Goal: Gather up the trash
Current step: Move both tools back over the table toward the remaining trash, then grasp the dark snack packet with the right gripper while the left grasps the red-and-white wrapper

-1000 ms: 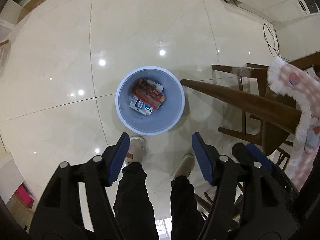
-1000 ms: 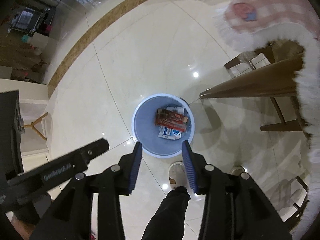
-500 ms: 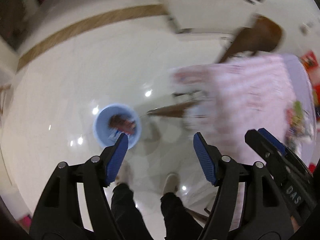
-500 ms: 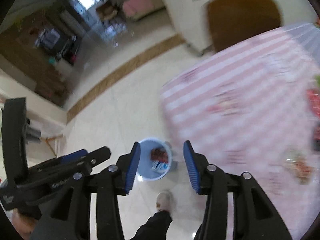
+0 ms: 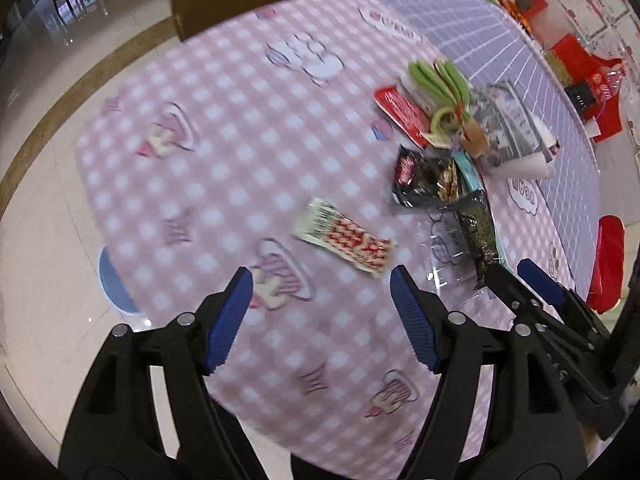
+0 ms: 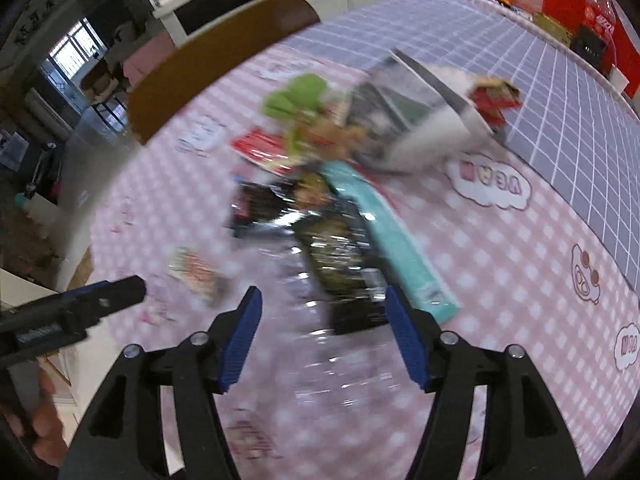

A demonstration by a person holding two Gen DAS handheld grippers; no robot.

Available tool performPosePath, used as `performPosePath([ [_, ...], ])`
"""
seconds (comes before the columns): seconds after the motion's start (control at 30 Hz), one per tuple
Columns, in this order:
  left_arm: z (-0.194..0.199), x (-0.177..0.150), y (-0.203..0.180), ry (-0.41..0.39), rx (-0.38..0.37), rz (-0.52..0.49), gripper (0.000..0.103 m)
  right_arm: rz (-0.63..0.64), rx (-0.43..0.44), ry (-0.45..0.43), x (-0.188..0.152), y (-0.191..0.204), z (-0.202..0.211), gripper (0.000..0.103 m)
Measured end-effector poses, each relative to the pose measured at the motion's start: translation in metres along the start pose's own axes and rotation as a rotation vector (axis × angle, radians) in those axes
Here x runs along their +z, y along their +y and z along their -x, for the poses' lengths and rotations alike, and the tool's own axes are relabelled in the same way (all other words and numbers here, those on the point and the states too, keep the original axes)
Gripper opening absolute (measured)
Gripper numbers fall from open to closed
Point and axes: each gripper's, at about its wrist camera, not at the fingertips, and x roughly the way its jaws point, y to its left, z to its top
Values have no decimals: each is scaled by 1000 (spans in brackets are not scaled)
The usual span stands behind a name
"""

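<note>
Ahead of my left claw, blue pads: pink-and-white checked tablecloth, green-red-white striped wrapper. Past my right claw: teal packet, glossy black wrapper, lilac grid cloth beyond.

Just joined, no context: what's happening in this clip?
A person holds a tool in each hand over a table with a pink checked cloth, collecting trash. Both the left tool and the right tool are open and empty. Wrappers lie loose on the cloth: a red-and-white one just ahead of the left tool, a dark packet and a teal box ahead of the right. The blue bin peeks out past the table edge.
</note>
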Motion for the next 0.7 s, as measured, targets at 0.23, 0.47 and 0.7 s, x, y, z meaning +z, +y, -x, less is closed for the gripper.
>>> performPosePath([
  [0.23,-26,6,-12,25,46,64,71,71,20,34,9,-8,-36,64],
  [0.47,-43,15,-24,38,70,91,71,55,82,44,20,-9,-41,46],
  [0.7,-64,23,-38,76,153,62,71,10,114,53,19,-21,-36,37],
])
